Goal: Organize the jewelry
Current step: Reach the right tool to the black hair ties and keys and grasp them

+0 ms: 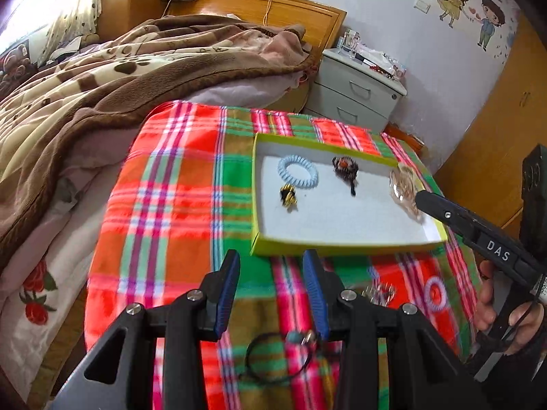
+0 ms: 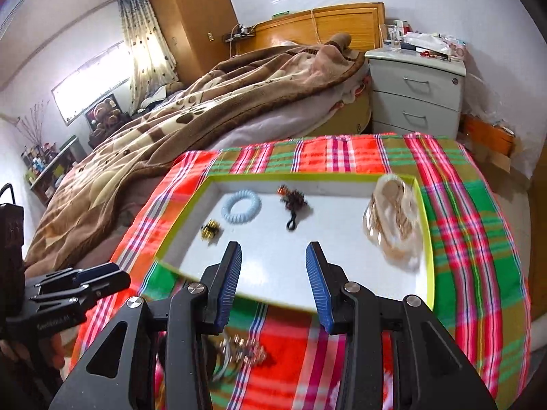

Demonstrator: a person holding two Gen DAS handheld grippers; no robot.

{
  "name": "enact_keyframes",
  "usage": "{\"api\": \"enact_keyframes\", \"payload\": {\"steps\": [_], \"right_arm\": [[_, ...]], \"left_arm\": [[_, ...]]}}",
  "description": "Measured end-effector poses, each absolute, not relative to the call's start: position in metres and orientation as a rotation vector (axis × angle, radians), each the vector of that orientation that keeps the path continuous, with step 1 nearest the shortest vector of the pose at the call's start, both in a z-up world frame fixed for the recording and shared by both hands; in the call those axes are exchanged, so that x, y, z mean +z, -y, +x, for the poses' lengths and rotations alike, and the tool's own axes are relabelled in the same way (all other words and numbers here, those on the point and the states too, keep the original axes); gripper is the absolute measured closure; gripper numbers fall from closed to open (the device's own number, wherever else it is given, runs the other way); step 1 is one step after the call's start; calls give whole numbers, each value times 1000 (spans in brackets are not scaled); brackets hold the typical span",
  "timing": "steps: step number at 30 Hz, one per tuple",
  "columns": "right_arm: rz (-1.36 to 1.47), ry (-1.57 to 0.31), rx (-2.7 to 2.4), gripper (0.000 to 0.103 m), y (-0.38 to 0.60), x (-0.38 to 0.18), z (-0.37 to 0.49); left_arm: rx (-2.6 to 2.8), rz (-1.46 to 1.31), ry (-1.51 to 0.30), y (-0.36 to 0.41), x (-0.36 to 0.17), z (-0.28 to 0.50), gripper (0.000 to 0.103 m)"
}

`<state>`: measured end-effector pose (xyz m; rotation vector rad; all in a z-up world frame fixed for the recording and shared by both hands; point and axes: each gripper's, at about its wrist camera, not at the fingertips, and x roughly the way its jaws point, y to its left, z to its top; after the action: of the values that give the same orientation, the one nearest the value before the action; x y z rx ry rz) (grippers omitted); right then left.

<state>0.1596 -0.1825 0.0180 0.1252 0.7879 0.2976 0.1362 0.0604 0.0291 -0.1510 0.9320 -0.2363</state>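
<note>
A shallow white tray with a lime rim (image 1: 338,249) (image 2: 429,259) lies on a plaid cloth. It holds a pale blue coil hair tie (image 1: 297,171) (image 2: 241,206), a gold and black clip (image 1: 288,197) (image 2: 210,229), a dark beaded hair tie (image 1: 345,168) (image 2: 294,201) and a clear gold hair claw (image 1: 405,184) (image 2: 393,220). My left gripper (image 1: 271,294) is open above a black cord hair tie (image 1: 277,358). My right gripper (image 2: 273,283) is open over the tray's near edge; in the left wrist view its fingertips (image 1: 424,200) sit beside the claw.
On the cloth (image 1: 171,205) near the tray lie silvery clips (image 1: 379,294) (image 2: 242,352) and a lilac coil tie (image 1: 435,294). A bed with a brown blanket (image 1: 85,78) is to the left. A grey nightstand (image 2: 415,92) stands behind.
</note>
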Motion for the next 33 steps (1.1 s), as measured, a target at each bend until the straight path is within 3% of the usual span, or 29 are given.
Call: {"api": "enact_keyframes", "payload": {"steps": [22,27,30,33], "right_arm": [[-8,-839,431,62,134,-22,104],[-43,-851,416,63,124,-27,107],[-58,-861,409,64,119,-28,109],[-90,-857,396,72,115,-29,109]], "left_arm": [[-217,-188,-995,-92,-12,78,63],[-204,-185,-936,-99,-13,66,62],[-211,-221,-926,-105,-14,63,55],[-220,-226,-942,-107,-17,61,51]]}}
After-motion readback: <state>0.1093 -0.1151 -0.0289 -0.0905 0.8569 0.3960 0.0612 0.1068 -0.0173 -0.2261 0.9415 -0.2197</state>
